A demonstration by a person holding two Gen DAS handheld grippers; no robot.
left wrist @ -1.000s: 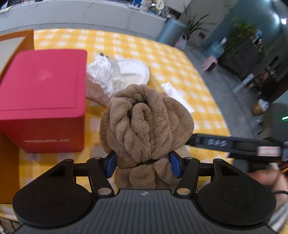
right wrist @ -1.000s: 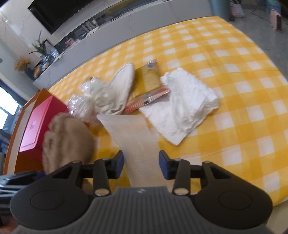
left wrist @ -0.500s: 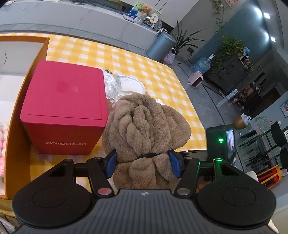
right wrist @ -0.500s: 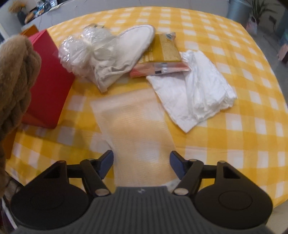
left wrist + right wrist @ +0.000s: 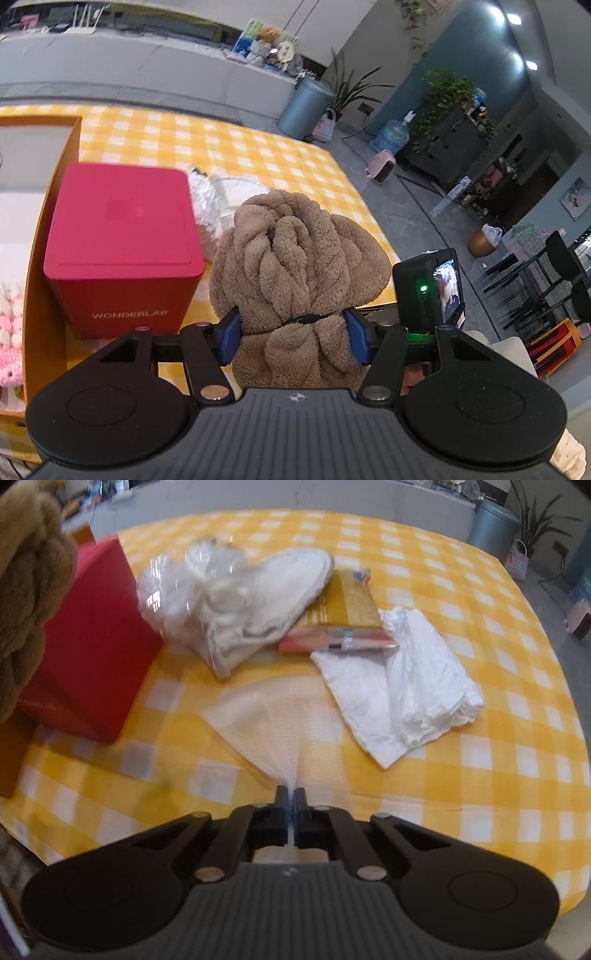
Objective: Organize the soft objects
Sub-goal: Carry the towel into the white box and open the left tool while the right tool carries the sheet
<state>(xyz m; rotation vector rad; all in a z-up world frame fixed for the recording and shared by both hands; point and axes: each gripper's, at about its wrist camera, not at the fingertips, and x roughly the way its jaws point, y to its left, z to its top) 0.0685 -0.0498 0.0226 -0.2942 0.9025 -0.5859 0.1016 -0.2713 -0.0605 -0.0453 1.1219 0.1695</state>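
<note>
My left gripper [image 5: 291, 334] is shut on a rolled brown fleece towel [image 5: 299, 258], held in the air above the yellow checked table [image 5: 258, 155]. The towel also shows at the top left of the right wrist view [image 5: 29, 590]. My right gripper [image 5: 291, 801] is shut on the near edge of a thin white mesh cloth [image 5: 273, 720], which lies spread on the table ahead. A folded white cloth [image 5: 406, 686], a white slipper [image 5: 273, 590] and a clear plastic bag of white stuff [image 5: 184, 579] lie beyond it.
A red WONDERLAB box [image 5: 118, 243] stands left of the towel, beside an orange tray [image 5: 40, 258] holding a pink knitted item [image 5: 9, 332]. Flat yellow and pink packets [image 5: 347, 616] lie by the slipper. The table's near edge runs just below my right gripper.
My right gripper has closed on the mesh cloth's near edge. My left gripper has lifted the brown towel higher, towards the red box.
</note>
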